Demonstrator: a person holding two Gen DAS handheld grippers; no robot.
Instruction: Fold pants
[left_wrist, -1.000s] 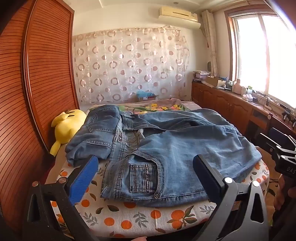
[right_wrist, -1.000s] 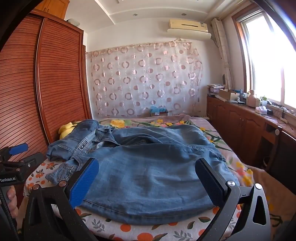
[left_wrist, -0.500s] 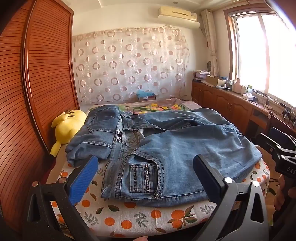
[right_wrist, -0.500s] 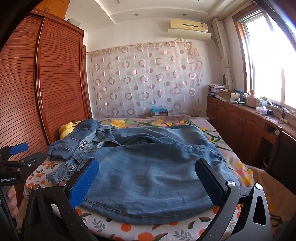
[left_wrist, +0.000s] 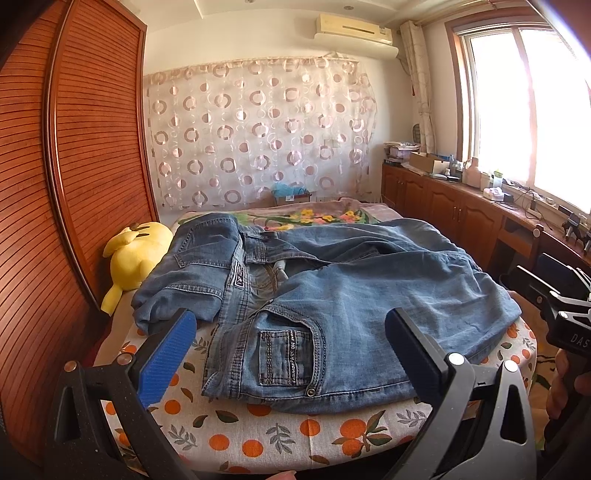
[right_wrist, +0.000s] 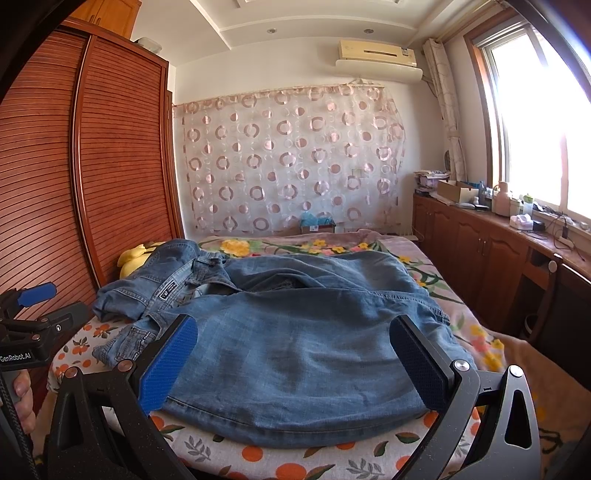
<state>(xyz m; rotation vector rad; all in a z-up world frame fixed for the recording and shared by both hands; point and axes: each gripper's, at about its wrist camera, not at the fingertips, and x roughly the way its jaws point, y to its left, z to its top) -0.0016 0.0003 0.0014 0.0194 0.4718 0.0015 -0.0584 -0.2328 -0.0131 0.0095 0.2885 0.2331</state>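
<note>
Blue denim pants (left_wrist: 332, 291) lie loosely bunched on the bed, waistband and pockets toward the left, legs folded over to the right. They also show in the right wrist view (right_wrist: 295, 332). My left gripper (left_wrist: 291, 343) is open and empty, held at the near edge of the bed in front of the front pocket. My right gripper (right_wrist: 295, 358) is open and empty, held in front of the folded leg end. Each gripper shows at the edge of the other's view.
The bed (left_wrist: 295, 432) has an orange-print sheet. A yellow plush toy (left_wrist: 136, 254) lies at its left side against the wooden wardrobe (left_wrist: 74, 166). Low wooden cabinets (right_wrist: 498, 258) with clutter run along the right wall under the window.
</note>
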